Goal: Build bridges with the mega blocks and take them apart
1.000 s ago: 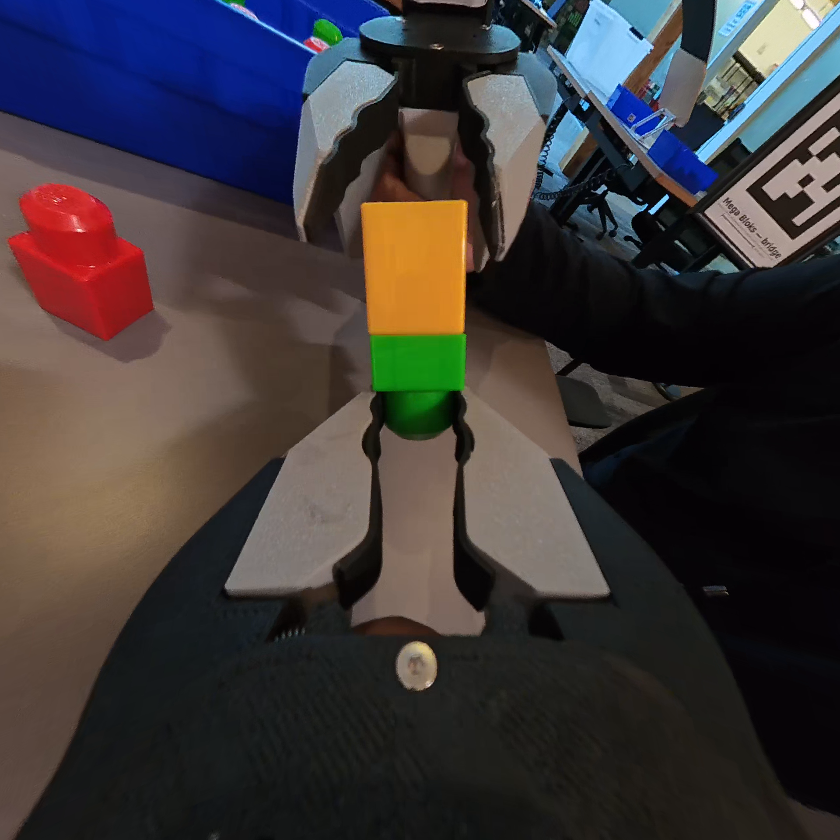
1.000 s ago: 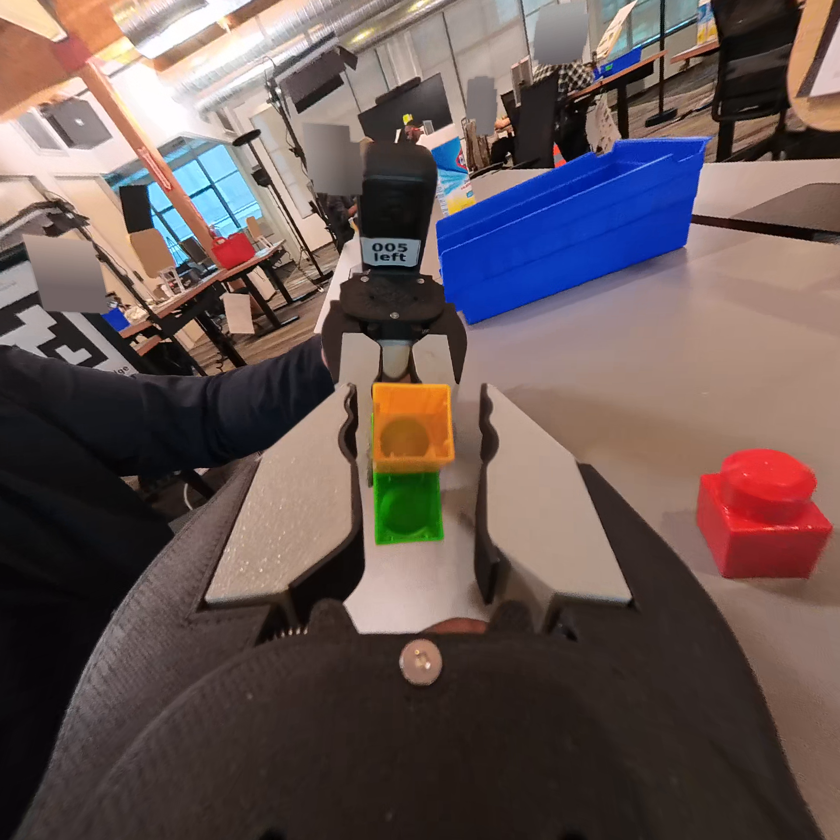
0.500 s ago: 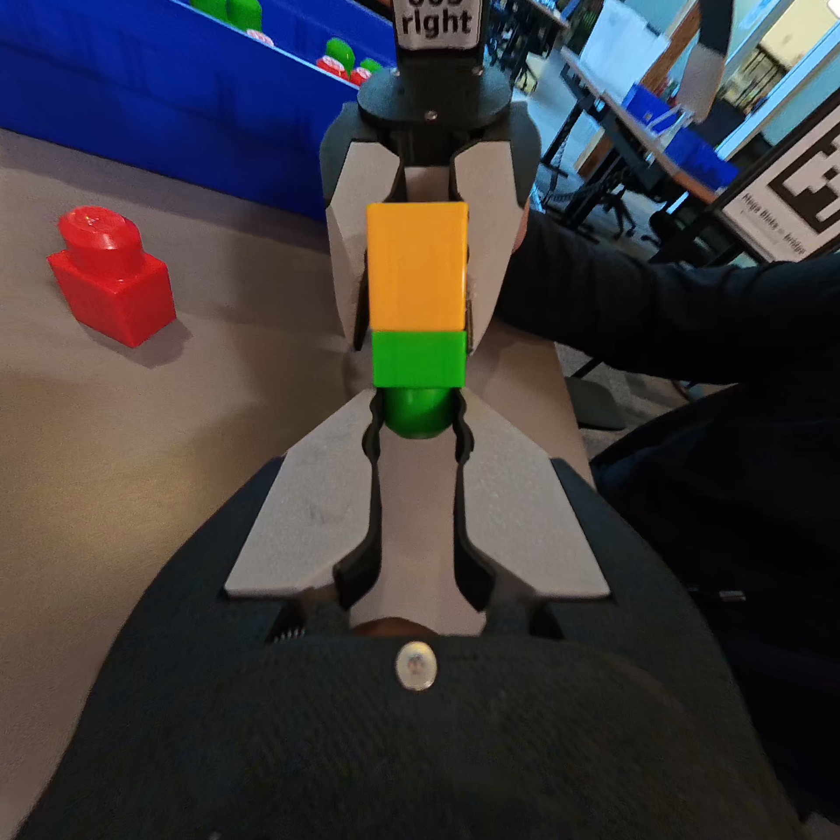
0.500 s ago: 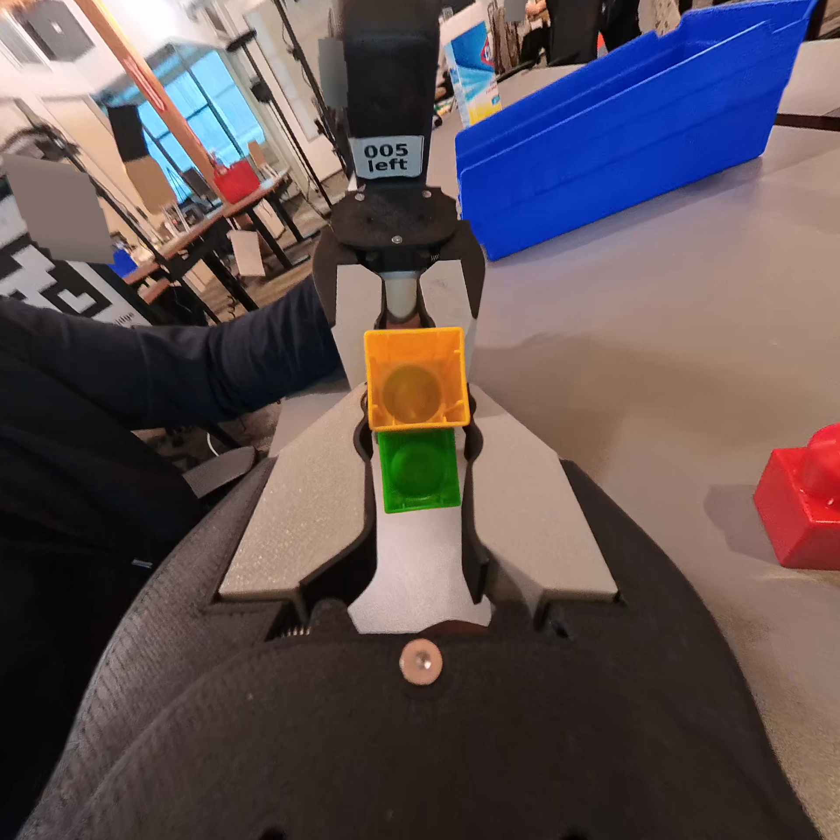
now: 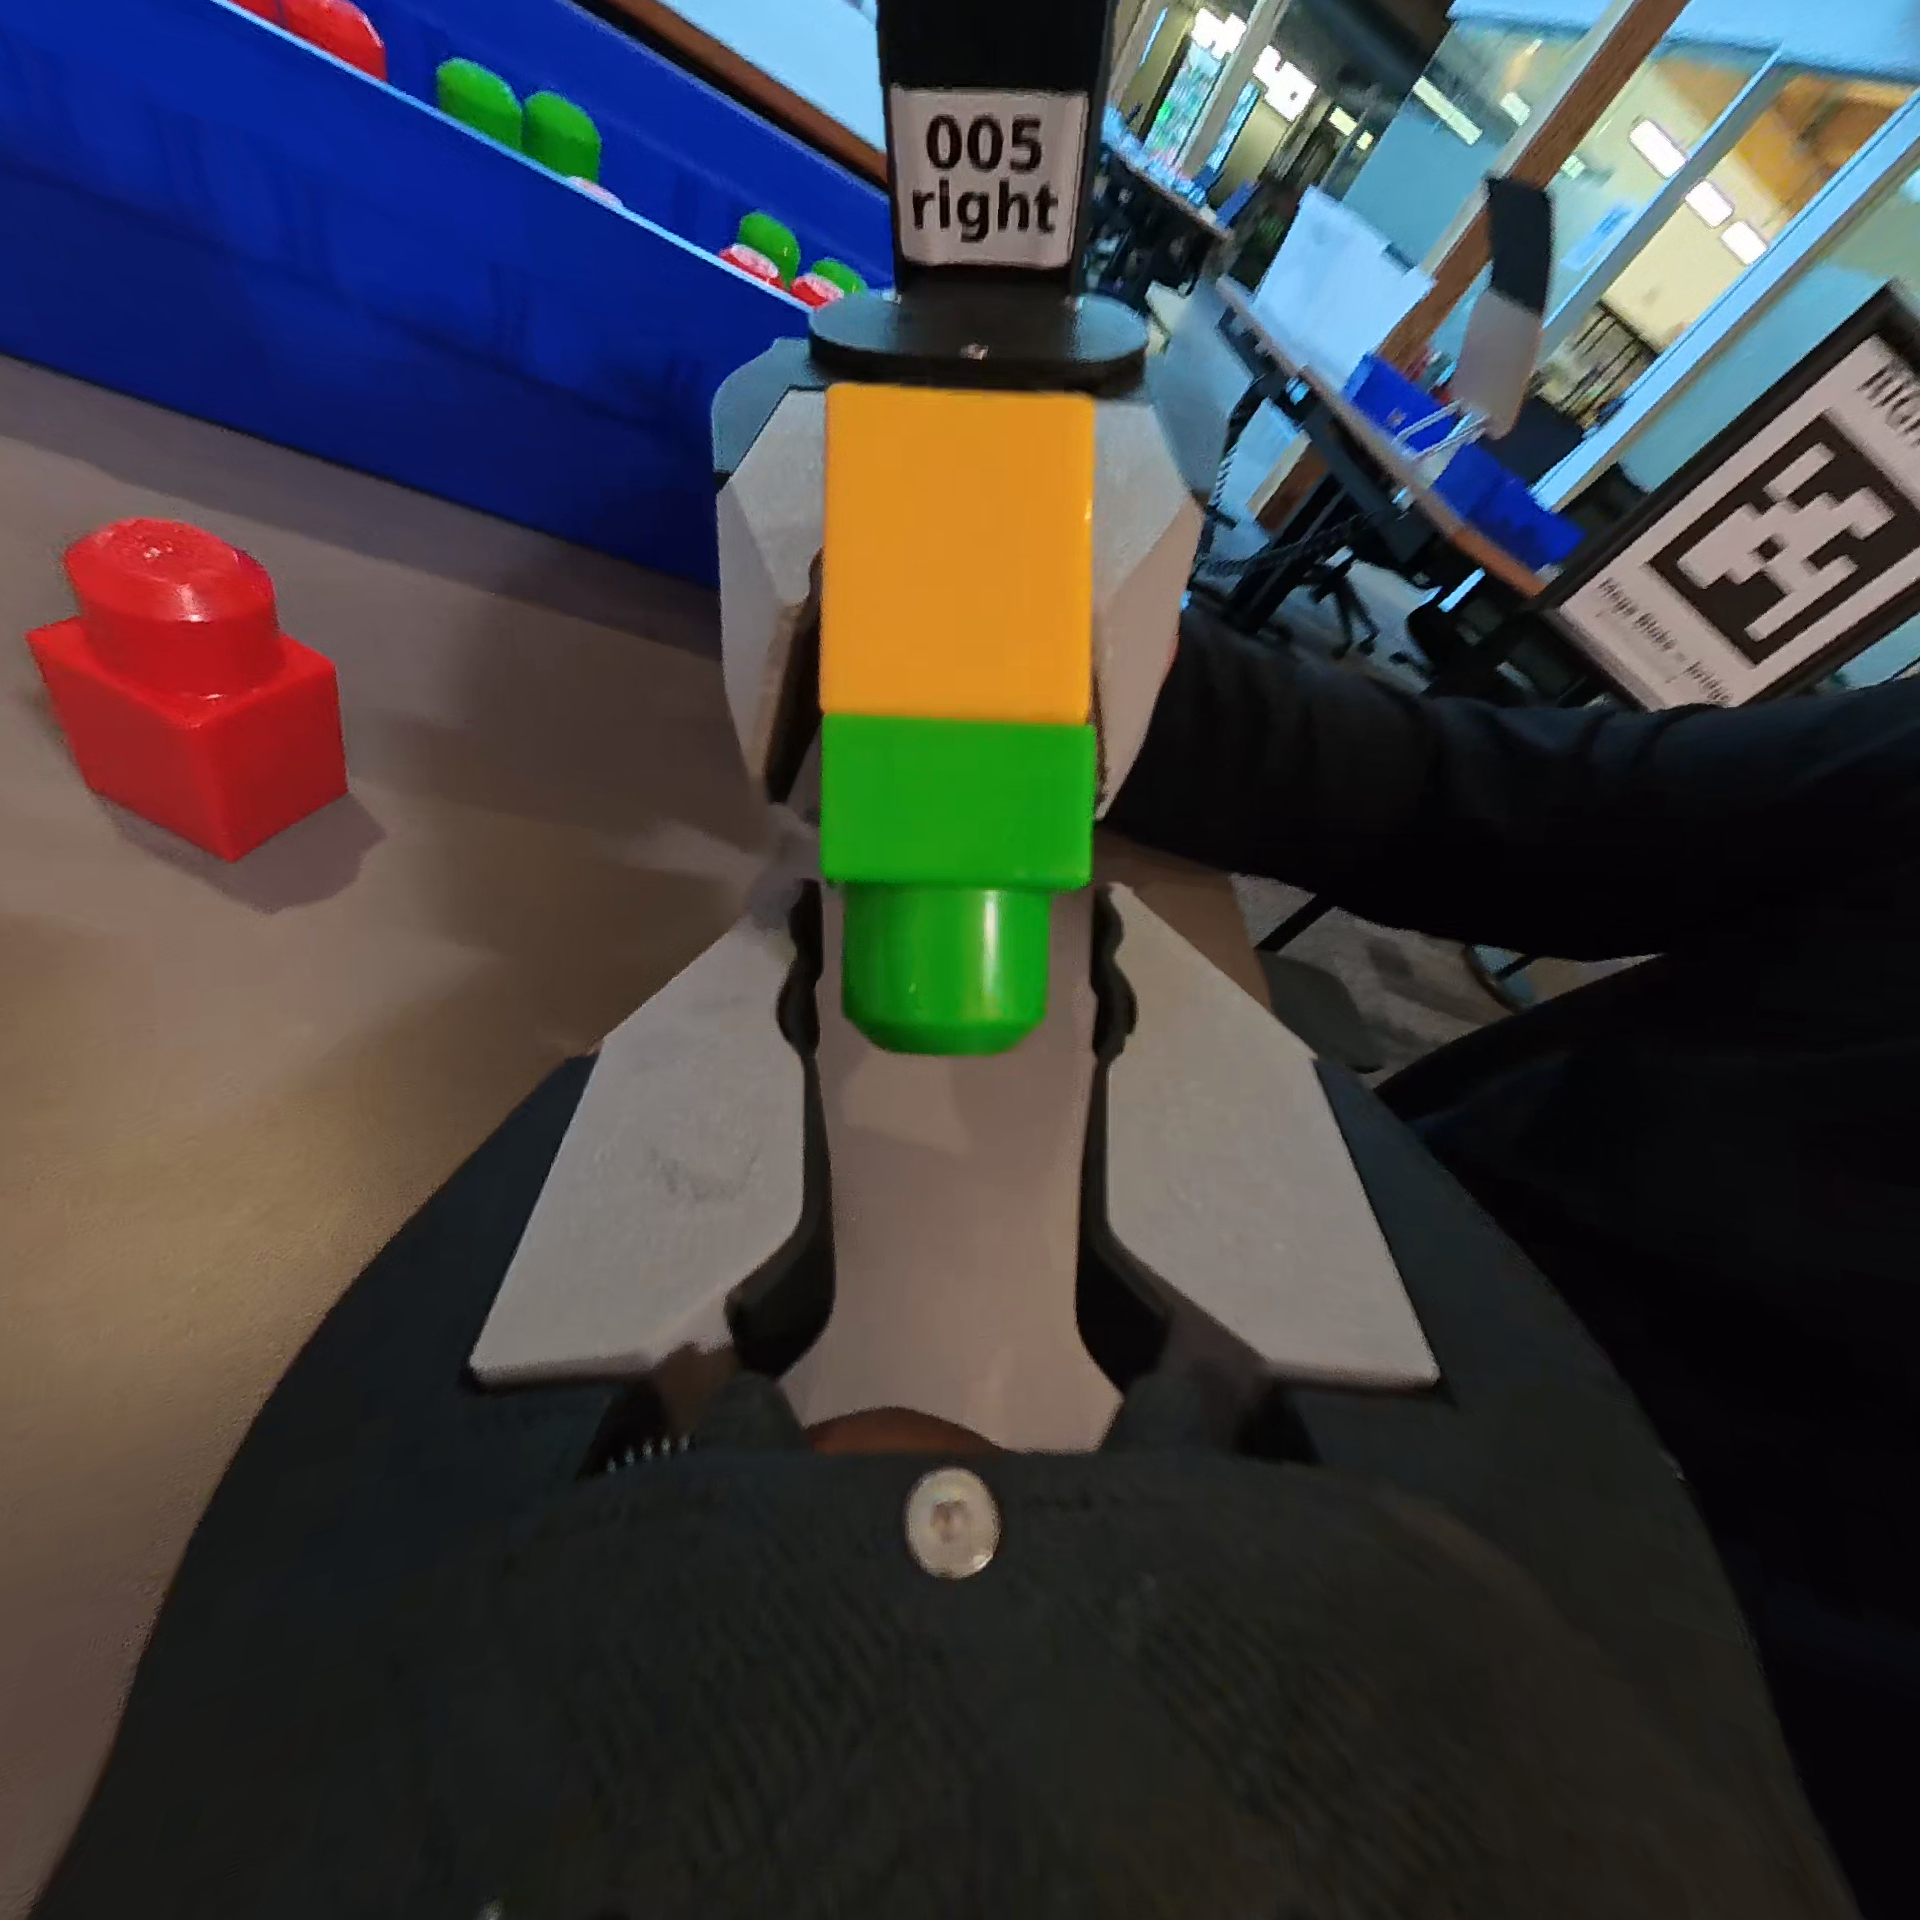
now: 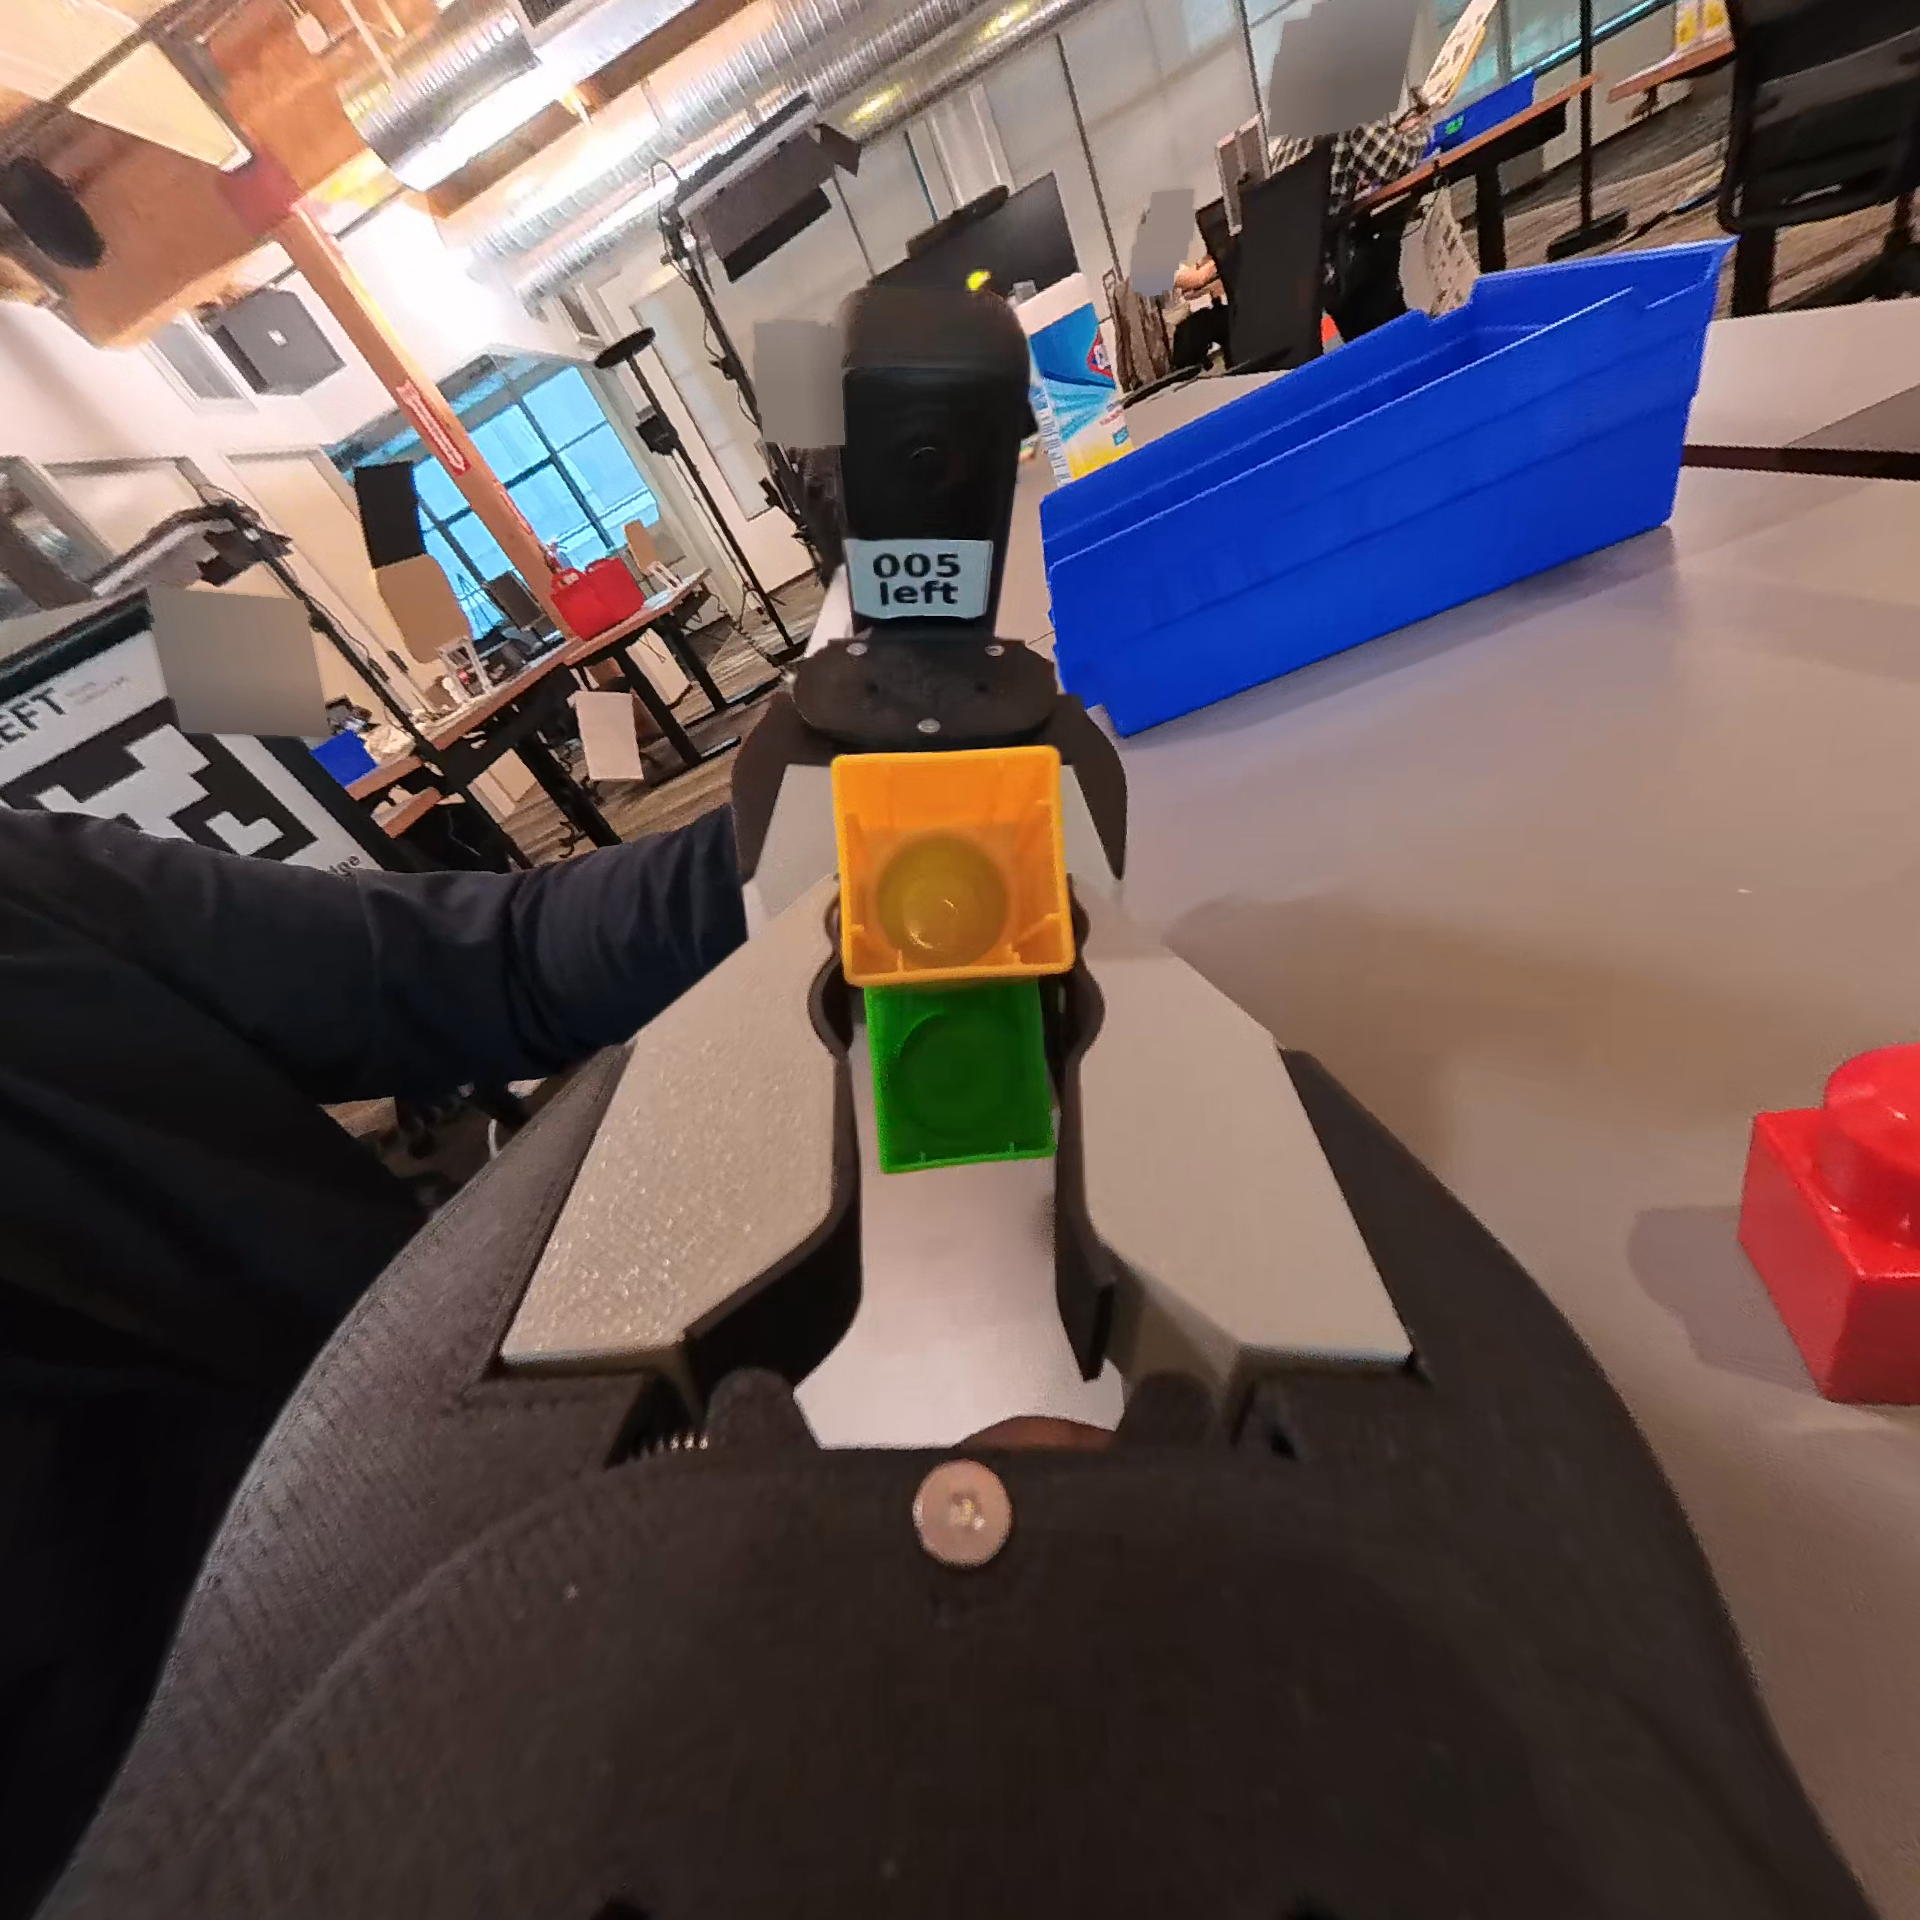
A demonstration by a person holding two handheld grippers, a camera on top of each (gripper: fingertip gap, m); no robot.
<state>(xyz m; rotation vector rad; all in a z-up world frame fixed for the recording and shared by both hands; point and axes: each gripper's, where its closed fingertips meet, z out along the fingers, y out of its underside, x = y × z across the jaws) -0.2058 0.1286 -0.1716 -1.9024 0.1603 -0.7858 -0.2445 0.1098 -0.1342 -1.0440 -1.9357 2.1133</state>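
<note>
1. Left wrist view: the left gripper is partly open. A gap shows on each side of the round stud of the green plastic block, so it grips nothing. The stud points back between its fingers, probably so they can close on it again or slide off it cleanly.
2. Straight ahead, the right gripper faces it head-on, its grey fingers tight along both sides of the square orange plastic block and reaching the green one. Both blocks hang above the grey table, flush edge to edge. What joins them cannot be seen.
3. A red single-stud block stands on the table, well off to the left, with a blue plastic bin of spare blocks beyond it. Both look parked for later steps.
4. Right wrist view: the right gripper is narrowed onto the green plastic block, its inner pads against both sides. It appears to carry the pair alone.
5. Both hollow undersides face this camera, with the orange block just past the fingertips. The opposed grips suit a pull-apart.
6. The red block sits apart on the right.
</note>
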